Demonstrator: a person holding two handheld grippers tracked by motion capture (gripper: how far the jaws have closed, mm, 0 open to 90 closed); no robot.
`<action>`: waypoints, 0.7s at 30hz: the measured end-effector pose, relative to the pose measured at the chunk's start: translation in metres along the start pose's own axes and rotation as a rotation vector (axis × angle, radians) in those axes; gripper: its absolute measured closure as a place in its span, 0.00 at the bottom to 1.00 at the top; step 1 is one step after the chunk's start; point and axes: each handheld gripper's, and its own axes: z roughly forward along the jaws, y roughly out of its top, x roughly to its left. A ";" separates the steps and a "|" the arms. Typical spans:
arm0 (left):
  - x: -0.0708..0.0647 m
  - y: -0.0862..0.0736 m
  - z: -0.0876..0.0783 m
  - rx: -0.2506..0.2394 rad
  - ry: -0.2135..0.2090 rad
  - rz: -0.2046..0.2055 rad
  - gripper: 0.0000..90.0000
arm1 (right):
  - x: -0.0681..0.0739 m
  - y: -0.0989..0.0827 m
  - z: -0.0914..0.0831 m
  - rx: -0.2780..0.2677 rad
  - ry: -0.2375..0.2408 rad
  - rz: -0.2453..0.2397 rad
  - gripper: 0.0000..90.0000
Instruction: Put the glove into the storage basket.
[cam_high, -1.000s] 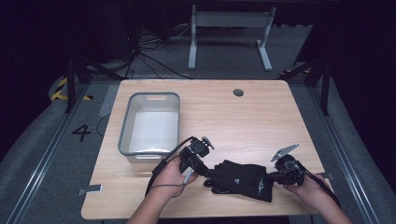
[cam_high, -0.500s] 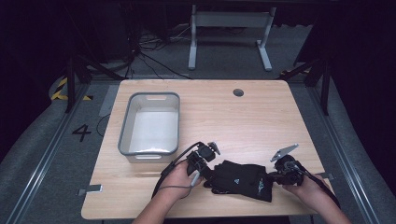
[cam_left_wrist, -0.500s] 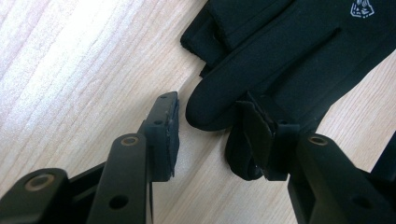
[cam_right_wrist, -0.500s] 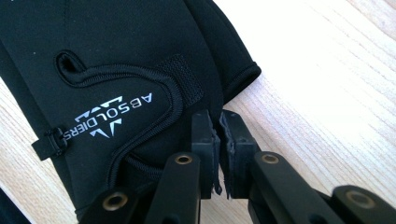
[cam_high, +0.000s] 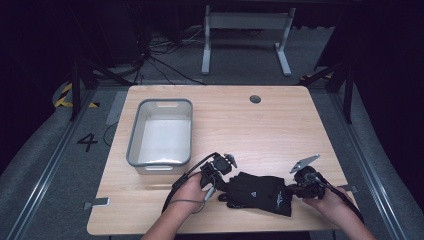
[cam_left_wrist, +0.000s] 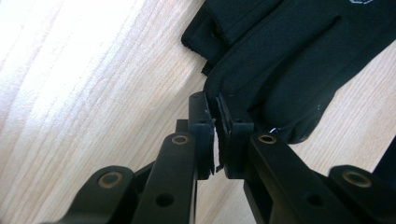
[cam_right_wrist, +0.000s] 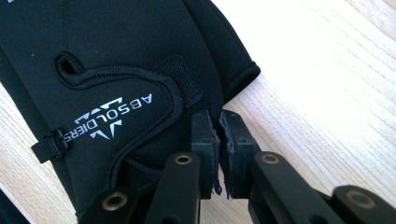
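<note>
A grey bin (cam_high: 161, 132) stands on the left half of the wooden table (cam_high: 270, 125). The black gloves (cam_high: 260, 192) lie to the bin's right, near the table's front edge, flat on the wood. Nothing lies between the bin and the gloves except the left gripper (cam_high: 220, 177) and the hand that carries it, just off the bin's front right corner.

The left gripper's jaws have just been closing, and in the left gripper view they are pinched together on the edge of the gloves (cam_left_wrist: 280, 70). The right gripper (cam_high: 292, 187) is at the gloves' far end from the bin; in its own view the jaws are clamped on the cuff edge of a glove (cam_right_wrist: 116, 70) that bears white lettering.

A round hole (cam_high: 255, 99) sits in the tabletop, to the bin's right and near the far edge. Beyond the table a grey metal frame (cam_high: 245, 35) stands on the dark floor, with cables (cam_high: 155, 60) behind the bin and a painted number four (cam_high: 87, 142) on the floor to the bin's left.
</note>
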 end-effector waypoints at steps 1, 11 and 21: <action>-0.001 0.000 -0.002 -0.004 0.001 0.001 0.95 | 0.000 0.000 0.000 0.000 0.000 -0.001 0.94; -0.010 -0.006 -0.032 -0.035 -0.023 0.027 0.95 | -0.001 0.001 -0.028 -0.077 0.017 0.030 0.95; -0.018 -0.013 -0.049 -0.054 -0.024 0.035 0.95 | 0.004 0.006 -0.062 -0.163 0.012 0.019 0.95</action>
